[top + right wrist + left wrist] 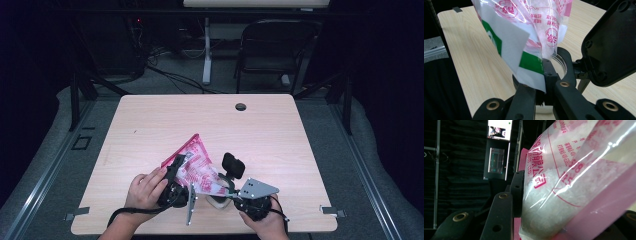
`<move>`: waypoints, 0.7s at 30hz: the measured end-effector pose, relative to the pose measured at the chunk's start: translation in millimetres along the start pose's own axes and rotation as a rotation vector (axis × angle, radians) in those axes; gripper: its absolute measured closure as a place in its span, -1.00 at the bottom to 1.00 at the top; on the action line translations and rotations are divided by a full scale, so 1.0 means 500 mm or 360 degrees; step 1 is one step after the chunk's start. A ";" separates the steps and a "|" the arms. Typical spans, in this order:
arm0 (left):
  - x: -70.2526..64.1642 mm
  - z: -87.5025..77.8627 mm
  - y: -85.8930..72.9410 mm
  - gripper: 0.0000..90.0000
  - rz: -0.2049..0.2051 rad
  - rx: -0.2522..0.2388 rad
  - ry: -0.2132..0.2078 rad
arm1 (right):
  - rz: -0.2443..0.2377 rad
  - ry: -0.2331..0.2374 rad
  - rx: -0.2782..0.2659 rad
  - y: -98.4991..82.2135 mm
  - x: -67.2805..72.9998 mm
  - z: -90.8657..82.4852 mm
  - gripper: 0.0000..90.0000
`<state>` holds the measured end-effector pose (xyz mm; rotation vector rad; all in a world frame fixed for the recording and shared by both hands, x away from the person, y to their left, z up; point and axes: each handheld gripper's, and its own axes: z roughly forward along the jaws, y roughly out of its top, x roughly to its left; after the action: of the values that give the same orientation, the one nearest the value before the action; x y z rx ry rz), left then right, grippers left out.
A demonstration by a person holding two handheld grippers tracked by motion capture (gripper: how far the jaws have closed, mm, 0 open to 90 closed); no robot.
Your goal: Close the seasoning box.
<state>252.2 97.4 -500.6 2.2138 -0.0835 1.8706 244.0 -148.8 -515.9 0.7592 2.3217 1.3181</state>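
Wide bare tabletop far, left and right. Near-centre passage blocked by the pink-printed bag, a black-topped stand just right, and a clear jar underneath.

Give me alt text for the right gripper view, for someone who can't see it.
The right gripper's two black jaws are shut on the lower corner of a clear plastic bag with pink print and a green-and-white label, which holds white granules. The bag hangs above a round clear container on the light wooden table, and a black lid-like part stands at the right.
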 end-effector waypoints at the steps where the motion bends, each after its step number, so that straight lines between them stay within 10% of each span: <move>1: 0.000 0.001 0.000 0.49 0.0001 -0.0007 0.0002 | -0.0002 -0.0002 0.0001 0.000 0.000 0.000 1.00; 21: 0.002 0.000 0.003 0.50 0.0017 -0.0018 0.0002 | -0.0005 -0.0008 0.0003 -0.001 0.001 -0.002 0.99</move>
<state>252.1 96.0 -499.3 2.2089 -0.1052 1.8727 243.0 -149.5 -515.9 0.7580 2.3197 1.3113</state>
